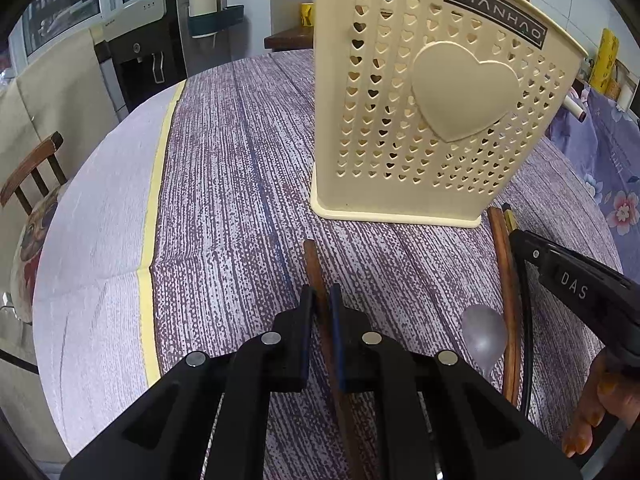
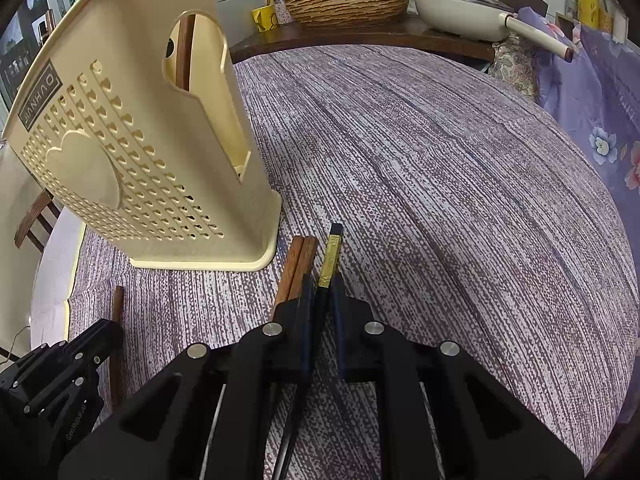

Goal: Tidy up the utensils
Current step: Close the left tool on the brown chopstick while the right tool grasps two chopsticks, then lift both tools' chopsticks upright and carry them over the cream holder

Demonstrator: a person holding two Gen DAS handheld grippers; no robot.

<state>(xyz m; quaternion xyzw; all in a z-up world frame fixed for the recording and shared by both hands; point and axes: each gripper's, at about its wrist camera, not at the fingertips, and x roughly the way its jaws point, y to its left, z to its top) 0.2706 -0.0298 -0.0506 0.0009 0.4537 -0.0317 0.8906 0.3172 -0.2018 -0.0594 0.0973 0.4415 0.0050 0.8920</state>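
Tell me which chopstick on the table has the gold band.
The dark chopstick clamped in the right gripper, right of the plain brown pair. The left gripper holds a plain brown chopstick.

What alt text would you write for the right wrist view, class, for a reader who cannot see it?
The right gripper is shut on a black chopstick with a gold band, beside two brown wooden chopsticks on a purple tablecloth. A cream utensil holder with heart-shaped holes stands at left.
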